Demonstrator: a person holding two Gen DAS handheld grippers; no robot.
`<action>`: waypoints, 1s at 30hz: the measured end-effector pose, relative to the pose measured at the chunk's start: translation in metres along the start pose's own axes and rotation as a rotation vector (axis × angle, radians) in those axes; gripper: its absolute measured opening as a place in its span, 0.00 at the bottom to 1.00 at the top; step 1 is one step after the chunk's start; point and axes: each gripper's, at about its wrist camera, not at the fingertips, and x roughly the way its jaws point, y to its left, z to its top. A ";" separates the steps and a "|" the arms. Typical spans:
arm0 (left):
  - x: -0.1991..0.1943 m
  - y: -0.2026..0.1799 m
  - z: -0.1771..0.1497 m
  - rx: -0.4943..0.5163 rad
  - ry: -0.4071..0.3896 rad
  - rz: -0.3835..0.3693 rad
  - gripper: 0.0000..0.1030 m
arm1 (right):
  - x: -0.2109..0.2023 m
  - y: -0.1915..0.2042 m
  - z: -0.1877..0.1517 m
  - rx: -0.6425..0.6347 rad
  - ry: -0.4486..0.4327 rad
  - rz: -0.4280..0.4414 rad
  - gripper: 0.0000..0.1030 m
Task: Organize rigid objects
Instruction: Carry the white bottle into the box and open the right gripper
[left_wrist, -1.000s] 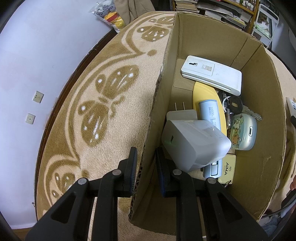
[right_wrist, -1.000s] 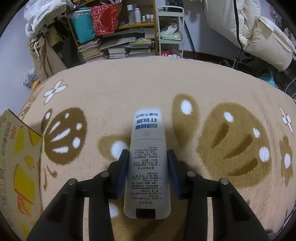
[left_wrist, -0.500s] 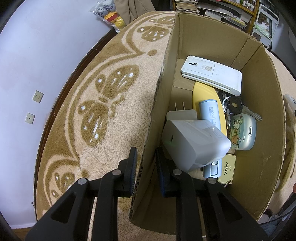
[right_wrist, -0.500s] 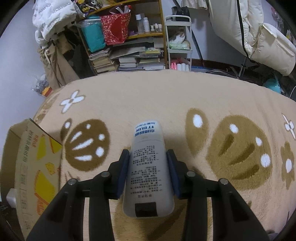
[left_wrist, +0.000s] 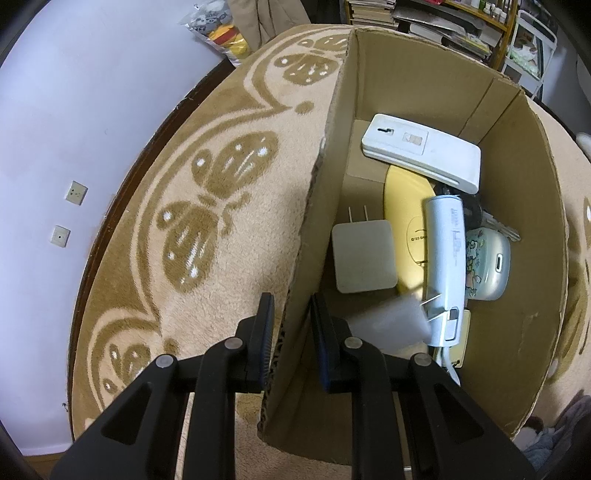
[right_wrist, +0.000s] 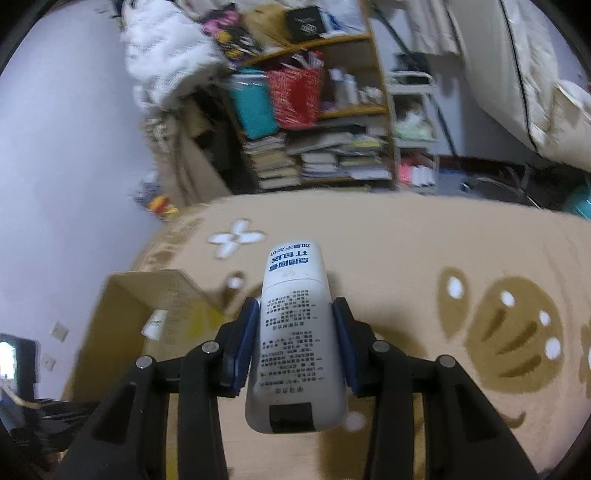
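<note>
My left gripper (left_wrist: 291, 317) is shut on the left wall of the cardboard box (left_wrist: 314, 236), one finger outside and one inside. In the box lie a white flat device (left_wrist: 424, 155), a yellow disc (left_wrist: 402, 206), a white plug adapter (left_wrist: 364, 256), a pale blue power bank (left_wrist: 445, 258), a cartoon-print case (left_wrist: 487, 264) and a blurred grey block (left_wrist: 388, 325). My right gripper (right_wrist: 295, 332) is shut on a white tube with black print (right_wrist: 293, 332), held above the carpet. The box (right_wrist: 147, 325) shows at lower left there.
The box stands on a beige carpet with brown butterfly and paw patterns (left_wrist: 207, 221). A white wall with two sockets (left_wrist: 70, 210) lies to the left. Cluttered bookshelves (right_wrist: 314, 147) and a white duvet (right_wrist: 535, 92) stand behind the carpet.
The right gripper has lifted the white tube and swung left towards the box. In the box, the grey block has slid down and blurred, uncovering the plug adapter and power bank.
</note>
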 end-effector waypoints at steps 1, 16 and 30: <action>-0.001 0.000 0.000 -0.001 0.001 0.000 0.18 | -0.003 0.009 0.000 -0.014 -0.007 0.024 0.42; 0.000 0.000 -0.001 0.002 -0.001 0.003 0.18 | 0.007 0.101 -0.041 -0.193 0.046 0.221 0.42; 0.000 0.000 -0.001 0.001 -0.001 0.002 0.18 | 0.024 0.102 -0.056 -0.204 0.117 0.220 0.42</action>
